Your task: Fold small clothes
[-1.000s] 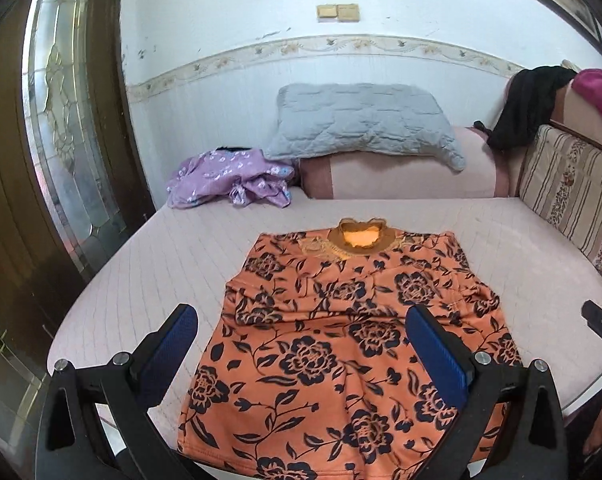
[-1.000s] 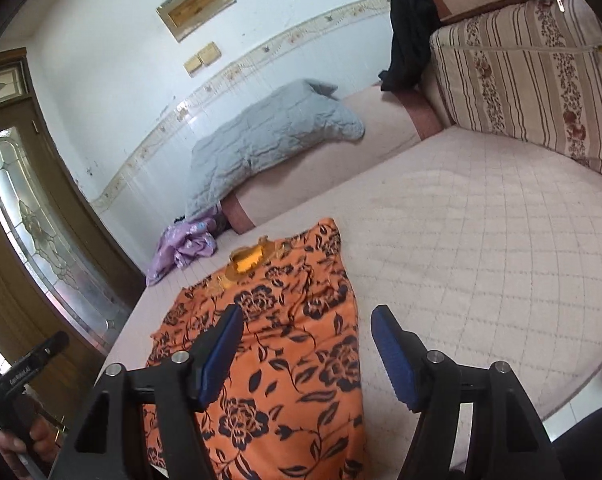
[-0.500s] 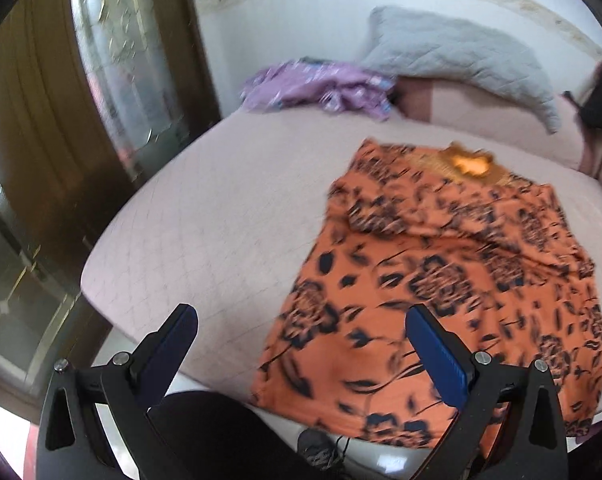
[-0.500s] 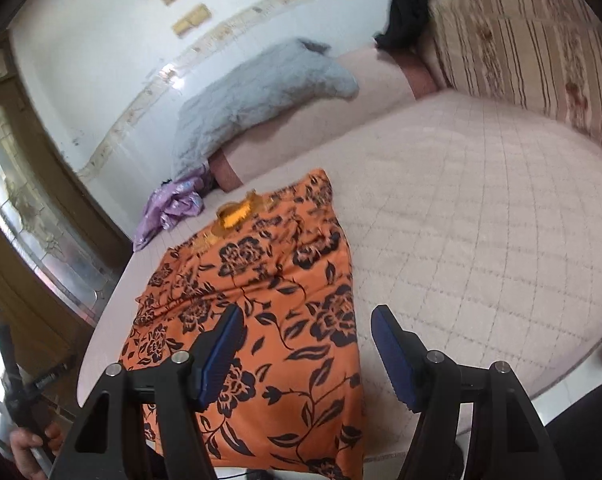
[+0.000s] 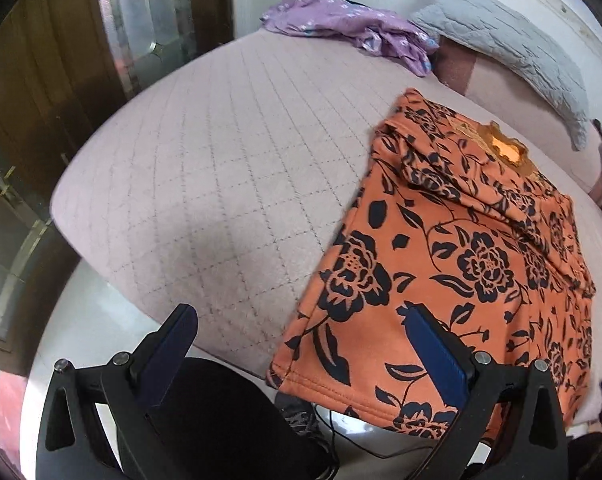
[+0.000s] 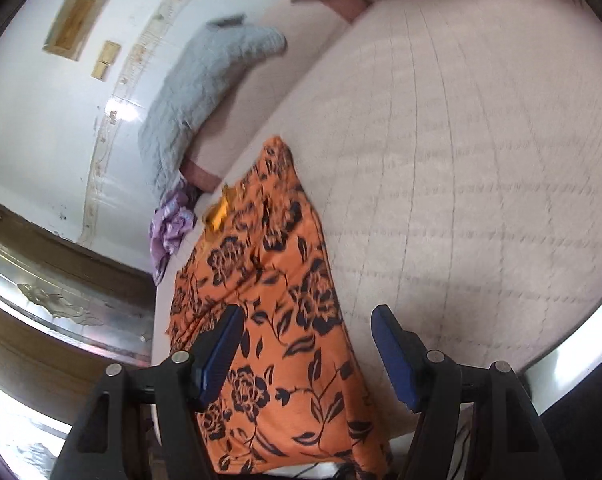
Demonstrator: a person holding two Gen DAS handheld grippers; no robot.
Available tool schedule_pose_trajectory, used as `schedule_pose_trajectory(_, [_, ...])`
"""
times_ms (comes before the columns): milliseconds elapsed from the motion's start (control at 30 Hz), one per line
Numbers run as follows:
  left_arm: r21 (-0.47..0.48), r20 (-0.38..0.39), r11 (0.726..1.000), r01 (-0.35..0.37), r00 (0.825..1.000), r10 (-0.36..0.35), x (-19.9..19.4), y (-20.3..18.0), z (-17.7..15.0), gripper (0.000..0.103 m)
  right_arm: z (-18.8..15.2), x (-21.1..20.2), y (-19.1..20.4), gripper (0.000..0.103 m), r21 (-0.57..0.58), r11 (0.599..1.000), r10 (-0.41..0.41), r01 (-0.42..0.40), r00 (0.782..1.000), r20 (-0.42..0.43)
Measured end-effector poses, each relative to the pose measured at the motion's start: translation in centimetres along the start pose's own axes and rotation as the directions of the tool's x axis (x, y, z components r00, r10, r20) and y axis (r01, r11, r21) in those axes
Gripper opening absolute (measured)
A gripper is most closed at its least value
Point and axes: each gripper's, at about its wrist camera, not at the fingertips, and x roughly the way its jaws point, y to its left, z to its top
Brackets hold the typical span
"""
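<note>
An orange top with black flowers lies flat on the pink quilted bed, its hem hanging over the near edge. My left gripper is open above the top's near left hem corner, one blue pad over the cloth, the other over the bed's edge. In the right wrist view the same top runs down the frame. My right gripper is open over its near right edge, with nothing pressed between the pads.
A crumpled purple garment and a grey pillow lie at the bed's far end. A wooden door with patterned glass stands left. Dark shapes and a cable lie on the floor below the hem.
Both grippers have dropped and rolled, coming in toward the near hem. The left one swung from the top's middle to its left corner. Both stayed open.
</note>
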Motion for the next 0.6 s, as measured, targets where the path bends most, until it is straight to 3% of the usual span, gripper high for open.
schedule_pose_trajectory(67, [0.009, -0.013, 1.000, 0.019, 1.000, -0.019, 0.4, 0.0, 0.1, 0.099, -0.2, 0.9, -0.7, 0.070, 0.033, 0.999, 0.005, -0.003, 0.999, -0.044])
schedule_pose_trajectory(133, [0.022, -0.019, 0.999, 0.029, 0.999, -0.029, 0.6, 0.1, 0.3, 0.086, -0.5, 1.6, -1.0, 0.070, 0.051, 0.999, 0.010, -0.006, 0.996, -0.085])
schedule_pose_trajectory(200, [0.034, -0.032, 0.999, 0.038, 0.999, -0.037, 1.0, 0.2, 0.4, 0.082, -0.8, 2.1, -1.0, 0.070, 0.042, 0.999, 0.002, 0.003, 0.994, -0.112])
schedule_pose_trajectory(300, [0.035, -0.040, 0.999, 0.042, 0.998, -0.041, 1.4, 0.6, 0.7, 0.082, -1.5, 3.2, -1.0, 0.066, 0.012, 0.998, -0.053, 0.056, 0.985, -0.166])
schedule_pose_trajectory(367, [0.052, -0.058, 0.997, 0.054, 0.997, -0.051, 1.7, 0.7, 1.0, 0.082, -2.3, 4.2, -0.7, 0.054, -0.019, 0.997, -0.073, 0.070, 0.973, -0.220])
schedule_pose_trajectory(533, [0.031, -0.116, 0.999, 0.036, 0.993, -0.032, 3.1, 1.4, 1.6, 0.082, -3.7, 4.8, 1.1, 0.051, -0.133, 0.987, -0.119, 0.089, 0.964, -0.239])
schedule_pose_trajectory(600, [0.008, -0.151, 0.999, 0.049, 0.987, -0.047, 3.8, 1.8, 1.6, 0.082, -3.9, 4.9, 1.4, 0.052, -0.167, 0.975, -0.180, 0.144, 0.958, -0.225])
